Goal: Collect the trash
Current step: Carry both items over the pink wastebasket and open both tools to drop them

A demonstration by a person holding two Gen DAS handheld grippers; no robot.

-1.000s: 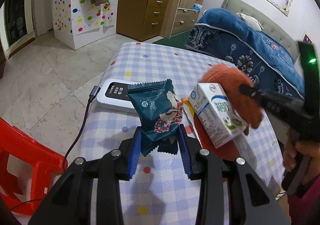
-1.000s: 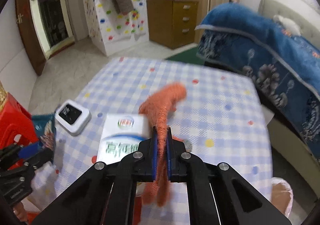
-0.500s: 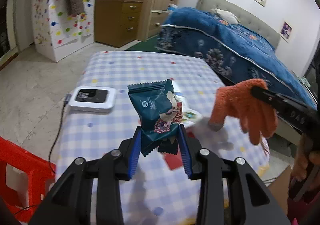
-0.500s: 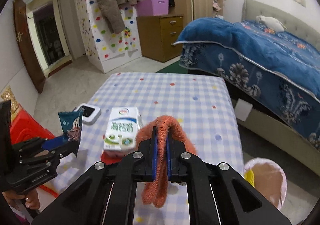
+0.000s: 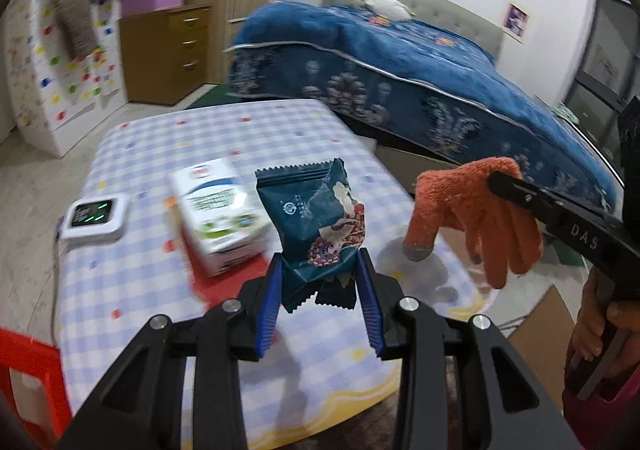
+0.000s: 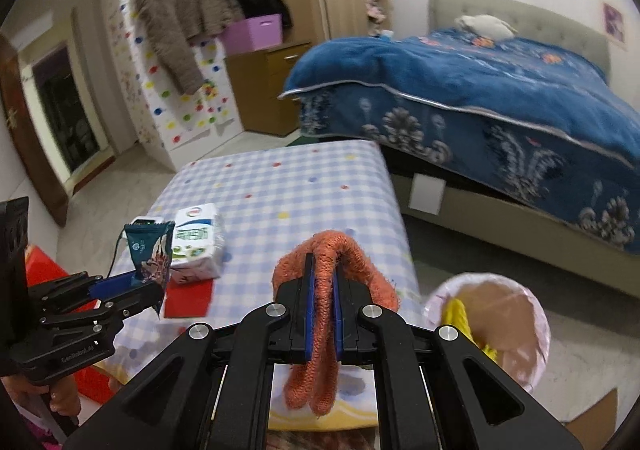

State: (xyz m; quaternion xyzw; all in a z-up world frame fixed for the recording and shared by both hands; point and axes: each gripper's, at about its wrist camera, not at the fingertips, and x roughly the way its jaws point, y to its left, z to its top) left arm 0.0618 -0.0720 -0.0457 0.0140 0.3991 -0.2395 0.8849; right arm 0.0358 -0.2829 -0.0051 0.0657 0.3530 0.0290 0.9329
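- My left gripper (image 5: 320,286) is partly closed, its blue pads pinching the crimped bottom edge of a dark teal foil snack wrapper (image 5: 316,218), which stands upright above the near end of the checked tablecloth (image 5: 256,134).
- The wrapper looks feather-light, crinkly and slick; I judge the flat sealed edge the safest place to pinch, since the puffed middle would collapse or slide.
- It has zigzag seams top and bottom and a flower picture low on its front.
- My right gripper (image 6: 320,314) is nearly closed on a fuzzy orange knitted glove (image 6: 320,334), folded over the pads and hanging limp on both sides.
- The glove is soft and grippy, unlikely to slip.
- The glove hangs off the table's near right corner, near a pink-lined bin (image 6: 492,326) on the floor.
- A white and green milk carton (image 6: 196,242) lies on the cloth.
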